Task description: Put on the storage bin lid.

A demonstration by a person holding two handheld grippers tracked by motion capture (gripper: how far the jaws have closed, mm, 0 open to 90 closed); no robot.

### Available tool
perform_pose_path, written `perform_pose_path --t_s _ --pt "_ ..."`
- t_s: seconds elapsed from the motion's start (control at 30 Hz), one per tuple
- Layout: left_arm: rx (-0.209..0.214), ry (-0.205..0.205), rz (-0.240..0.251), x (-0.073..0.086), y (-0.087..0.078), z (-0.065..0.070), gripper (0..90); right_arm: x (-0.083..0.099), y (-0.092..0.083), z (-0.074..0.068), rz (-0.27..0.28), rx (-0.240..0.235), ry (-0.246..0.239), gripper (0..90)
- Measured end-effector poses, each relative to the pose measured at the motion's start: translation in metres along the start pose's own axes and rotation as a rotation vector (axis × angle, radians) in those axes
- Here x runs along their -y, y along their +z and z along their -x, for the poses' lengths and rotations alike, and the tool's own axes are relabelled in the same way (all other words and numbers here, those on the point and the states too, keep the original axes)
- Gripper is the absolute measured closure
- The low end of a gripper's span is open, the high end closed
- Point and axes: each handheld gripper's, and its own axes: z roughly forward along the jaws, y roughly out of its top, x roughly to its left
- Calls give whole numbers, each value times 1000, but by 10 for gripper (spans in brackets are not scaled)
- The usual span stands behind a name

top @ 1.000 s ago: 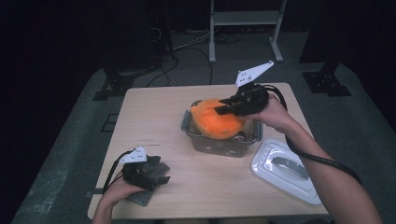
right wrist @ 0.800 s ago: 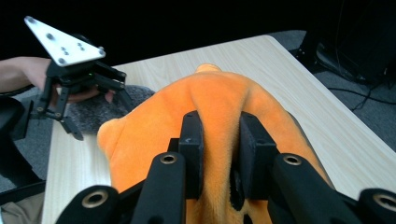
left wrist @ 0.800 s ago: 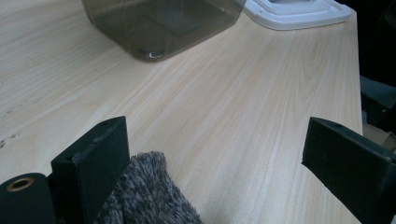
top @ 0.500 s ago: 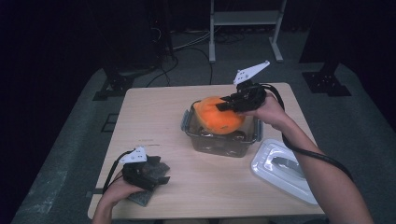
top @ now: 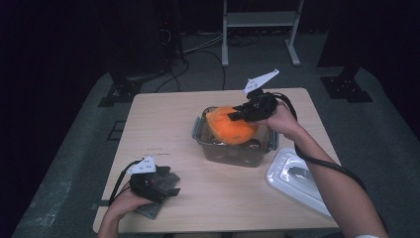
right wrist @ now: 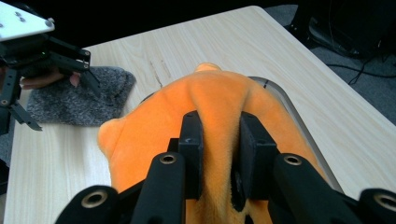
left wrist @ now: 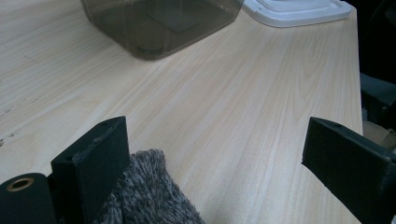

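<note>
An orange plush toy [top: 233, 128] hangs partly inside a clear plastic container [top: 236, 151] at the table's middle. My right gripper [top: 236, 115] is shut on a fold of the orange plush toy [right wrist: 219, 100], its pads [right wrist: 192, 135] pinching the fabric from both sides. At the near left my left gripper [top: 166, 186] rests open over a grey fuzzy cloth [top: 161, 196]. In the left gripper view the grey fuzzy cloth [left wrist: 144, 196] lies beside the left jaw, with nothing pinched between the wide jaws.
A white container lid [top: 297, 178] lies flat at the table's near right corner. A metal stand [top: 260, 29] and cables sit on the floor beyond the far edge. Bare wooden tabletop [top: 163, 124] stretches between the container and the cloth.
My right gripper has sunk a little with the orange plush, lowering it further into the container. My left gripper has stayed in place on the cloth.
</note>
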Motion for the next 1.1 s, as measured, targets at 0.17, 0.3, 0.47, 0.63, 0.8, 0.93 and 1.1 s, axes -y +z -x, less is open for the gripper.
perform_pose_path --t_s 0.17,0.3,0.47,0.63,0.8,0.93,1.1 --pt "3 2 -1 0 1 1 67 5 6 5 -13 5 21 723" --pt "7 3 -5 0 2 1 66 9 11 7 -27 8 24 721" --pt "6 4 -4 0 1 1 66 14 17 10 -36 10 43 721" --pt "7 5 -3 0 1 1 66 17 19 13 -40 15 54 719" --pt "7 5 -6 0 1 1 57 20 22 16 -46 21 66 716" --pt "8 5 -6 0 1 1 55 24 24 19 -52 25 76 716" --pt "7 7 -9 0 1 1 55 26 29 19 -66 26 79 715"
